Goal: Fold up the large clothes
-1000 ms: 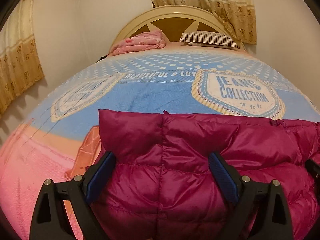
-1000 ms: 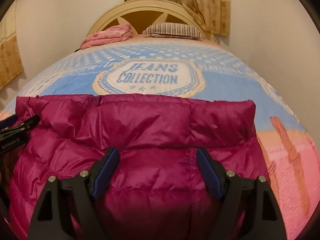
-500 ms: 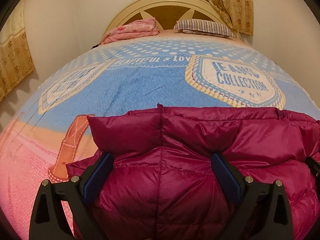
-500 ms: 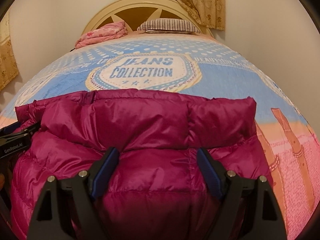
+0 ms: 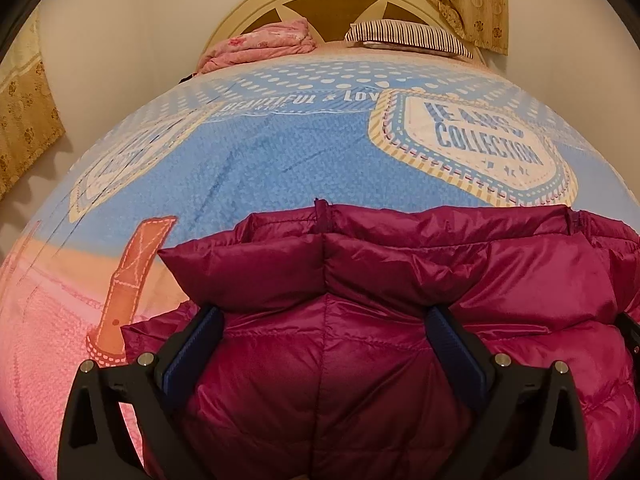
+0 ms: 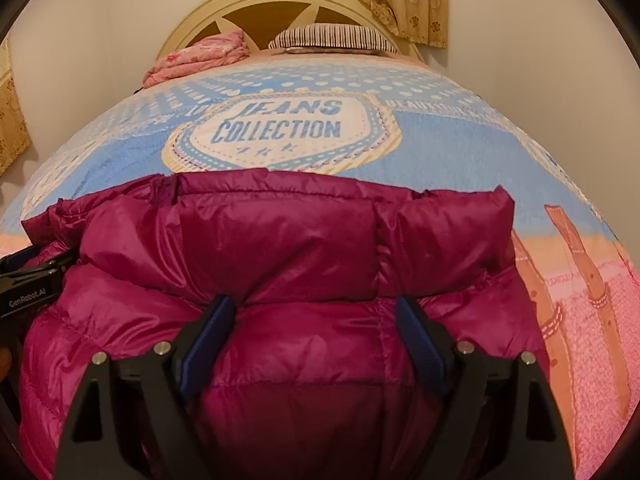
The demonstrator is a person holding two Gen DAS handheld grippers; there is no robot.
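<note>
I am standing at the foot of the bed [image 5: 280,160] with the magenta down jacket [image 5: 360,340] lying across its near end, on the blue and pink printed bedspread [image 6: 460,152]. The jacket's far part is already doubled over toward me, making a thick padded band across the top of the bundle.

I am holding my left gripper [image 5: 324,340] over the left half of the jacket with its jaws spread wide. The blue pads are standing off on either side of a quilted panel and are not pinching it. I am holding my right gripper [image 6: 316,332] over the right half in the same way, jaws apart, fabric bulging between the pads but not clamped. In the right view the left tool is showing at the jacket's left edge.

To my eye, I am between folds: one fold is laid down and released, and I am readying the next grasp. The next move, I judge, calls for taking two matching points on one edge, closing firmly enough on the slippery, puffy shell to hold the layers, then carrying both hands evenly so the stack is not skewing or springing open.

Far behind, a striped pillow [image 5: 408,36] and folded pink bedding [image 5: 264,42] are lying by the headboard [image 6: 280,4].
</note>
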